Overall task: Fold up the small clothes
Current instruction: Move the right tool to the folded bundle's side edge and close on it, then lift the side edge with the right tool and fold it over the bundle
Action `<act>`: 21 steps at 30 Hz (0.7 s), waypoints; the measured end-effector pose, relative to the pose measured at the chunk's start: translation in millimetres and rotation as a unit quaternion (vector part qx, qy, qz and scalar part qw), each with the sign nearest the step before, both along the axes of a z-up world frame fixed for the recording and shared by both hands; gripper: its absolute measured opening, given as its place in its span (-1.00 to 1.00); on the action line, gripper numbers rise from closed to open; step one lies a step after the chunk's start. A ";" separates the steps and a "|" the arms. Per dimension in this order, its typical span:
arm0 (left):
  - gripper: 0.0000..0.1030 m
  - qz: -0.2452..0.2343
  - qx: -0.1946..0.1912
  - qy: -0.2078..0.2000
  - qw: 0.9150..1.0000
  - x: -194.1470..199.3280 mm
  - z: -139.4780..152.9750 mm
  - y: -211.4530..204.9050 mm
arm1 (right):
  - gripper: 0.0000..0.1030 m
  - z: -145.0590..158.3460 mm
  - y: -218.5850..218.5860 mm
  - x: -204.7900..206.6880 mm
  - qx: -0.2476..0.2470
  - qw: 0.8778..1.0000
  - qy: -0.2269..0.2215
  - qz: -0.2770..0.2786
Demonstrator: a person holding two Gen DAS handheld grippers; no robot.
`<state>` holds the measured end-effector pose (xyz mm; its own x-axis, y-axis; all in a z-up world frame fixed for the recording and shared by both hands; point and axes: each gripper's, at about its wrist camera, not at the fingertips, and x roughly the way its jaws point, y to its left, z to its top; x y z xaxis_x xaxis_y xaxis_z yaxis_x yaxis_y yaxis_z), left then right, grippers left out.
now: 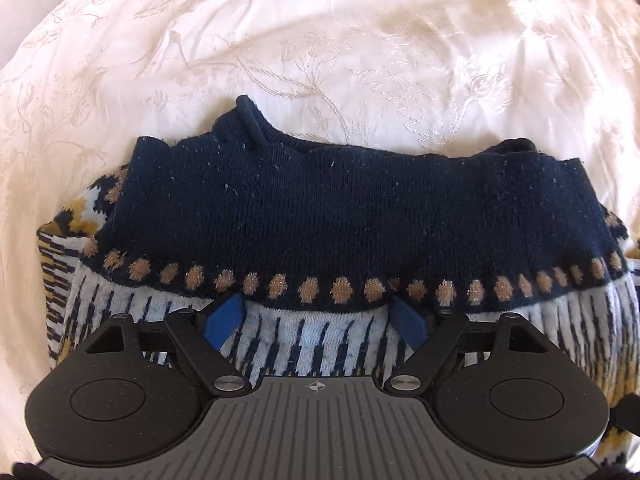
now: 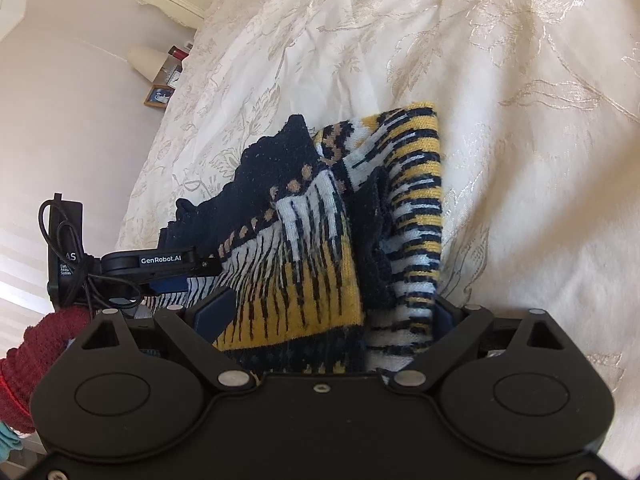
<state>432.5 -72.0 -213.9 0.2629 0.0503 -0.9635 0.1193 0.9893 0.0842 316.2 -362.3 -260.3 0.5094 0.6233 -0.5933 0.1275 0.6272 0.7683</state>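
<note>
Left wrist view: small knitted sweater (image 1: 360,216) lies on a white embroidered bedspread (image 1: 320,40), navy upper part facing up, a row of tan dots below it, then white-and-navy streaks. Left gripper (image 1: 318,318) sits low over the near edge; its blue pads (image 1: 226,316) stand wide apart with the patterned knit between them. Not clamped, by the look of it, though the fingertips are partly under the navy band, so whether they touch cloth is unclear.

Right wrist view: same sweater, seen from one side, already doubled over itself. A yellow, navy and white striped layer (image 2: 416,184) rises on the right, and a dark navy fold (image 2: 372,248) lies in the crease. Right gripper (image 2: 320,316) has fabric bunched between its fingers; one pad (image 2: 212,308) shows at left, the other mostly hidden by cloth. Jaws look fairly wide, so I cannot tell whether it grips or merely straddles the pile. The left gripper appears side-on at the sweater's far edge, held by a hand in a dark red sleeve (image 2: 36,360).

Judgement: both tools sit at adjacent edges to lift and carry the next fold together.
</note>
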 end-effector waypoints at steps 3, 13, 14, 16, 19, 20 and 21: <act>0.46 -0.001 -0.014 -0.013 1.000 -9.0 12.2 7.3 | 0.64 0.9 1.1 -0.5 -0.006 1.000 0.002 0.005; 0.40 0.017 -0.030 -0.040 0.999 -93.7 56.2 61.0 | -0.34 16.3 3.8 3.8 -0.064 0.997 0.027 0.018; 0.40 0.019 -0.032 -0.041 0.998 -104.2 59.5 71.7 | -0.38 20.9 7.2 4.6 -0.075 0.997 0.029 0.019; 0.40 0.023 -0.032 -0.040 0.998 -118.9 65.2 82.7 | -0.40 31.6 14.1 6.0 -0.092 0.995 0.032 0.019; 0.40 0.032 -0.037 -0.036 0.998 -135.6 71.3 102.9 | -0.41 49.3 24.1 7.5 -0.104 0.994 0.032 0.016; 0.40 0.036 -0.040 -0.034 0.998 -139.2 72.1 109.4 | -0.43 56.5 28.6 8.0 -0.107 0.994 0.030 0.017; 0.40 0.040 -0.045 -0.032 0.998 -142.7 73.1 116.8 | -0.44 63.8 33.4 8.4 -0.110 0.993 0.028 0.019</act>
